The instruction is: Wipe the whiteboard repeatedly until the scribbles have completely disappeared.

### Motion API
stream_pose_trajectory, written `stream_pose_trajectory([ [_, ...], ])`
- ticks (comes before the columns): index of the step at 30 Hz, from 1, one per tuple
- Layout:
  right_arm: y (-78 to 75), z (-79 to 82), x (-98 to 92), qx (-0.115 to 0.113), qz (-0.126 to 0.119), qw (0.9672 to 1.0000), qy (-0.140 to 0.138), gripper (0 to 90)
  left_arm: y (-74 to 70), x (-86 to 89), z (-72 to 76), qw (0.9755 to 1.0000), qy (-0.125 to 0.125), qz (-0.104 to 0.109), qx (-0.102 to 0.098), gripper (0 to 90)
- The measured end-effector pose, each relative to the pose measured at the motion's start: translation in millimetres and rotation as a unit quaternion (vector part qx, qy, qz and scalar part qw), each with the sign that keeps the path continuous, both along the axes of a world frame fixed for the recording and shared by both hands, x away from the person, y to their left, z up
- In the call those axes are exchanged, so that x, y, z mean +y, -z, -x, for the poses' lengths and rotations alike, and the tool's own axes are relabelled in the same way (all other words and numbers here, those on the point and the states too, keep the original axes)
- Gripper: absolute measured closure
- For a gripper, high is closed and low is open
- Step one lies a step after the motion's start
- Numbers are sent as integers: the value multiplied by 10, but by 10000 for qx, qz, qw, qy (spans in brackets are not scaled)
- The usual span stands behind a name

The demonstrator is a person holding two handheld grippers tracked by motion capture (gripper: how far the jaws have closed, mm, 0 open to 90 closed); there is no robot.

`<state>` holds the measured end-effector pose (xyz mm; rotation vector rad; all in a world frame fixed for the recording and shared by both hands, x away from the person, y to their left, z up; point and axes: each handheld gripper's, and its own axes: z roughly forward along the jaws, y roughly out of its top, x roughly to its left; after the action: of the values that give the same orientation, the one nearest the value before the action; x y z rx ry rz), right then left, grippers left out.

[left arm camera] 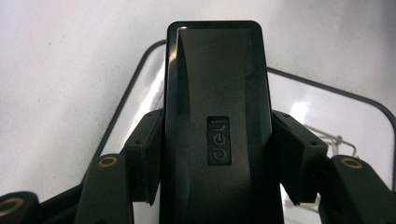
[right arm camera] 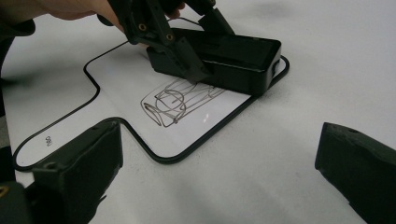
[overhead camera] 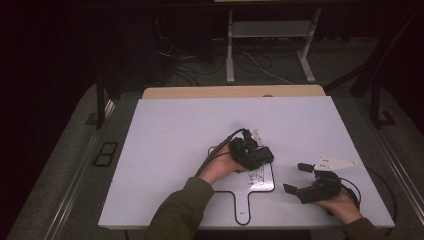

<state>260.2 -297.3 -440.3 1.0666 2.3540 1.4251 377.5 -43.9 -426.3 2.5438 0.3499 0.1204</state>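
Note:
A small white handled whiteboard (overhead camera: 252,194) with a black rim lies near the table's front edge. A grey scribble (right arm camera: 177,100) is drawn on it. My left gripper (overhead camera: 256,154) is shut on a black block eraser (overhead camera: 261,156), which rests on the board's far part. In the left gripper view the eraser (left arm camera: 217,116) fills the gap between the two pads, and its face bears a "deli" mark. The right gripper view shows the eraser (right arm camera: 238,56) lying just beyond the scribble, with the left gripper (right arm camera: 187,46) clamped on its sides. My right gripper (overhead camera: 298,178) stands open to the right of the board, its jaws empty.
The white tabletop (overhead camera: 175,150) has free room left and behind the board. A wooden strip (overhead camera: 230,92) runs along its far edge. Beyond it are metal desk legs (overhead camera: 230,55) and loose cables on the dark floor.

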Motion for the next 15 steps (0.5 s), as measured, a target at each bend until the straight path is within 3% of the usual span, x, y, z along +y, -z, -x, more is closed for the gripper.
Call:
stream_pose_trajectory([
  [1, 0, 0, 1, -5, 4, 10000, -10, 0, 7, 9, 27, 9999, -101, 67, 66, 398],
  [2, -1, 2, 3, -1, 3, 10000, -13, 0, 0, 29, 15, 10000, 19, 9, -32, 398],
  [4, -1, 3, 3, -1, 2, 10000, -8, 0, 6, 58, 57, 9999, -79, 63, 59, 398],
  [5, -2, 3, 2, -2, 2, 10000, -7, 0, 2, 80, 54, 10000, 0, 38, -24, 398],
  [10, 0, -1, -2, 10, 8, 10000, 7, 0, 5, 179, 121, 10000, -19, 87, -2, 398],
  [15, -2, 3, 8, 8, 14, 10000, -1, 0, 15, 170, 152, 9998, -122, 150, 75, 398],
])
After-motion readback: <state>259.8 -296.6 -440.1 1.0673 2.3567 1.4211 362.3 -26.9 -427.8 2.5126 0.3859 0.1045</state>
